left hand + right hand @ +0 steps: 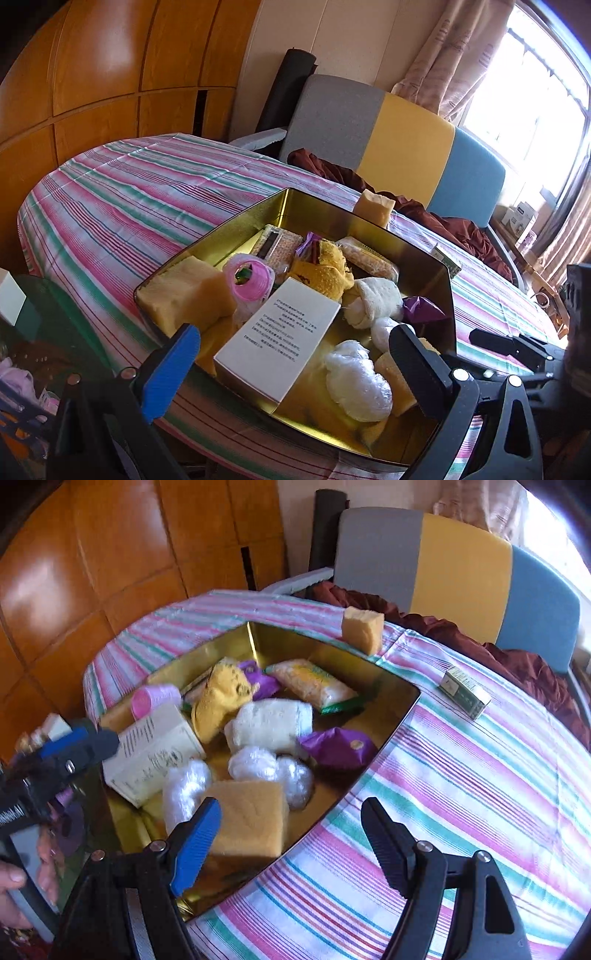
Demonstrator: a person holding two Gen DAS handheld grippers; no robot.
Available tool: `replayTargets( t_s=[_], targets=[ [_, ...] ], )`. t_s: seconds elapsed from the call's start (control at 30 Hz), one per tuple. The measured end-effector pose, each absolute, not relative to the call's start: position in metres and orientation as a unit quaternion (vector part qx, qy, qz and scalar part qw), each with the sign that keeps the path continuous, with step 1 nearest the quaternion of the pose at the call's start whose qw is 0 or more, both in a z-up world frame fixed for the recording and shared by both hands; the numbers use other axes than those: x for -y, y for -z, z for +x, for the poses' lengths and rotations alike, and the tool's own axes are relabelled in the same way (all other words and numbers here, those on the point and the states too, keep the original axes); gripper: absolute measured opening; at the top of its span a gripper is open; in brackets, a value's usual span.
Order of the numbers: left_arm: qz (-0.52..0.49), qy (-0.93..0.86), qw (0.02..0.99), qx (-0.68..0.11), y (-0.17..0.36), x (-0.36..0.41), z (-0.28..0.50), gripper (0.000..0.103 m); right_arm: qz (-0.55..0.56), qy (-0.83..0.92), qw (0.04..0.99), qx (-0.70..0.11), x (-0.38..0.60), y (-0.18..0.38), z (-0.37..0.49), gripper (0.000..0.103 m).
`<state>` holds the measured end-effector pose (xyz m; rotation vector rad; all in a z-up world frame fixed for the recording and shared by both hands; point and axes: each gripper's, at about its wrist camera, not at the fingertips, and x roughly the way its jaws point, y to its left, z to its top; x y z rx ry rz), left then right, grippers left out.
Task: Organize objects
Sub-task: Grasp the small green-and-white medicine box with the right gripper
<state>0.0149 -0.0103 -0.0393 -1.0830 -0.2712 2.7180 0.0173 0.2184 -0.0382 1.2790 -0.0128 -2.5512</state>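
A gold tin tray (317, 214) (288, 642) on the striped tablecloth (461, 775) holds a white printed box (280, 339), yellow sponges, a pink roller (251, 280), white plastic bundles, a rolled white cloth (269, 720) and snack packets. My left gripper (295, 354) hangs open over the tray's near side, its fingers well clear of the white box below. My right gripper (291, 830) is open at the tray's near corner. A yellow sponge (247, 819) lies in the tray by its blue finger, not pressed. Each gripper shows in the other's view, the right gripper (509, 341) and the left gripper (92, 744).
Outside the tray, a yellow sponge (364, 629) and a small green-and-white box (465, 696) lie on the cloth. A grey, yellow and blue sofa back (406, 136) with a maroon cloth (443, 218) stands behind the table. A hand (14, 882) shows at the lower left.
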Motion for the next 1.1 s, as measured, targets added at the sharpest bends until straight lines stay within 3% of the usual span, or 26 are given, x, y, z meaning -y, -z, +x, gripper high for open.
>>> replayTargets(
  t_s=[0.17, 0.3, 0.63, 1.1],
  targets=[
    [-0.370, -0.918, 0.108, 0.088, 0.037, 0.003, 0.007, 0.103, 0.415, 0.898, 0.109, 0.096, -0.267, 0.030, 0.010, 0.079],
    [-0.379, -0.912, 0.126, 0.088, 0.038, -0.007, 0.003, 0.103, 0.425, 0.896, 0.066, 0.108, -0.300, 0.040, -0.004, 0.079],
    [-0.386, -0.907, 0.157, 0.063, 0.037, -0.038, -0.002, 0.103, 0.460, 0.886, -0.025, 0.048, -0.354, 0.079, -0.048, 0.079],
    [-0.390, -0.905, 0.165, 0.049, 0.028, -0.051, -0.017, 0.103, 0.441, 0.897, -0.021, -0.011, -0.365, 0.073, -0.165, 0.067]
  ],
)
